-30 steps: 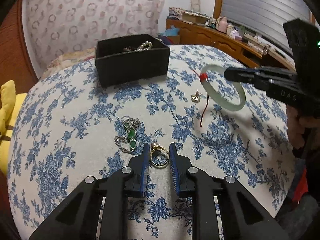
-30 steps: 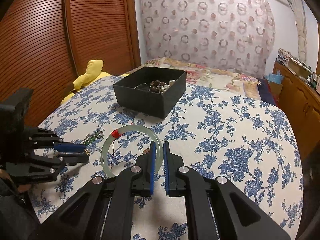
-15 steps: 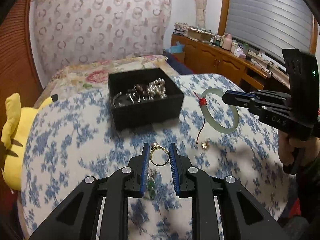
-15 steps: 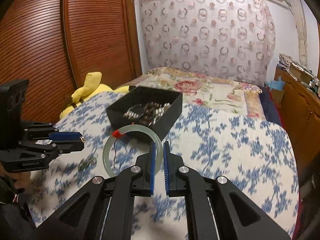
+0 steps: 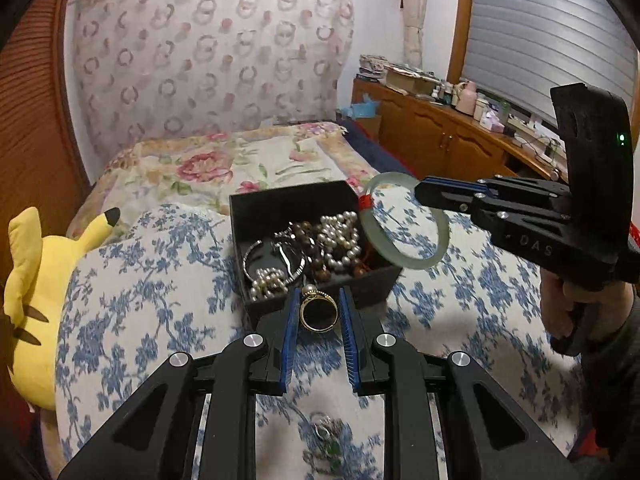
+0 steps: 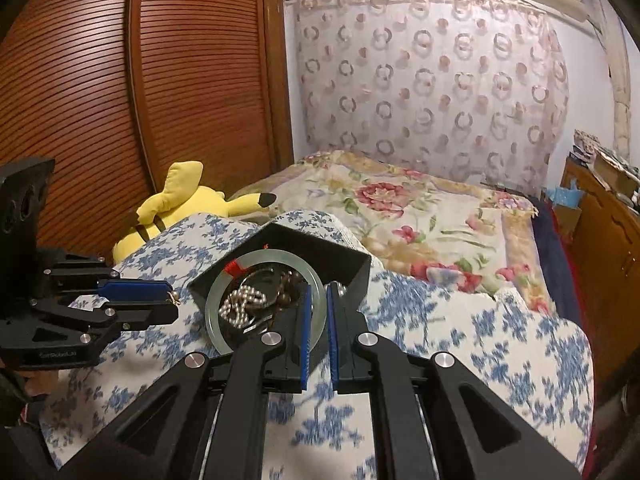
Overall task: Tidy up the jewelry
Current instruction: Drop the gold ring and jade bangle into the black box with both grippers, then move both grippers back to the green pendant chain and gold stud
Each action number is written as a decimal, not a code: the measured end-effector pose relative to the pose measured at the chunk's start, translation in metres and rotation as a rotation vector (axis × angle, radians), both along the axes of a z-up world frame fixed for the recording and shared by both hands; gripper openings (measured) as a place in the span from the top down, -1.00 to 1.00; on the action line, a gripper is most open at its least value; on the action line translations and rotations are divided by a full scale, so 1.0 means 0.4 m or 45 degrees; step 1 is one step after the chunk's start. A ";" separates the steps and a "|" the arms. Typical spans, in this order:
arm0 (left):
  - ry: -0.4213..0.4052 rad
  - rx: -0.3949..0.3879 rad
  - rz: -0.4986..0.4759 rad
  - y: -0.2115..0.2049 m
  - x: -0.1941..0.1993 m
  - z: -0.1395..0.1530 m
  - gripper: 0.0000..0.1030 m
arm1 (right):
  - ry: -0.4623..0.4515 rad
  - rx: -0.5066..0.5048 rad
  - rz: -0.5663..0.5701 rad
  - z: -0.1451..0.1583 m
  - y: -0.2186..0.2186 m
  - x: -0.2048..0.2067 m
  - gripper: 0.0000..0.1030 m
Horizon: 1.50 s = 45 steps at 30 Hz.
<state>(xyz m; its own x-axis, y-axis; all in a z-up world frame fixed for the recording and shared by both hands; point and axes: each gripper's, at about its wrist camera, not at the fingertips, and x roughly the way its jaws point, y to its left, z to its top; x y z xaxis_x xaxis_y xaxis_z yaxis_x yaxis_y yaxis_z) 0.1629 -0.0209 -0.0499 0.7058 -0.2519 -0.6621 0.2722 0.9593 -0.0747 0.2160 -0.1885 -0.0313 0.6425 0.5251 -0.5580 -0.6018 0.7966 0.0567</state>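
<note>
A black open box (image 5: 256, 208) (image 6: 352, 264) full of pearl strands and bangles stands on the blue-flowered cloth. My left gripper (image 5: 318, 312) is shut on a gold ring with a pearl (image 5: 316, 314), held in the air just at the box's near wall. My right gripper (image 6: 318, 312) is shut on the rim of a pale green jade bangle (image 6: 212, 300) with a red thread wrap. In the left wrist view that bangle (image 5: 384, 240) hangs tilted over the box's right edge. In the right wrist view the left gripper (image 6: 170, 300) is left of the box.
A green-stone piece of jewelry (image 5: 326, 440) lies on the cloth (image 5: 132, 312) below my left gripper. A yellow plush toy (image 5: 28, 280) (image 6: 176, 204) sits at the cloth's left edge. A floral quilt (image 6: 420, 216) lies behind the box, wooden cabinets (image 5: 440, 136) to the right.
Both grippers have risen and moved toward the box with their pieces. The ring has left the cloth, and the bangle has come from beside the box to over its edge.
</note>
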 end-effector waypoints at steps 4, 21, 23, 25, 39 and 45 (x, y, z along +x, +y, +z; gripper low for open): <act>0.001 -0.008 0.016 0.013 0.027 0.002 0.64 | 0.018 0.002 0.011 -0.018 0.029 0.039 0.83; 0.032 0.019 0.045 0.029 0.130 -0.006 0.64 | 0.123 0.063 0.057 -0.084 0.052 0.086 0.69; 0.036 0.021 0.047 0.029 0.143 -0.006 0.64 | 0.130 0.082 0.061 -0.083 0.043 0.085 0.63; 0.041 0.027 0.048 0.026 0.156 -0.008 0.64 | 0.131 0.094 0.057 -0.079 0.034 0.084 0.62; 0.032 0.064 0.085 0.016 0.195 -0.021 0.01 | 0.104 0.077 0.022 -0.075 0.004 0.064 0.60; 0.029 0.077 0.115 0.034 0.154 -0.019 -0.48 | 0.099 0.045 0.015 -0.043 -0.002 0.035 0.21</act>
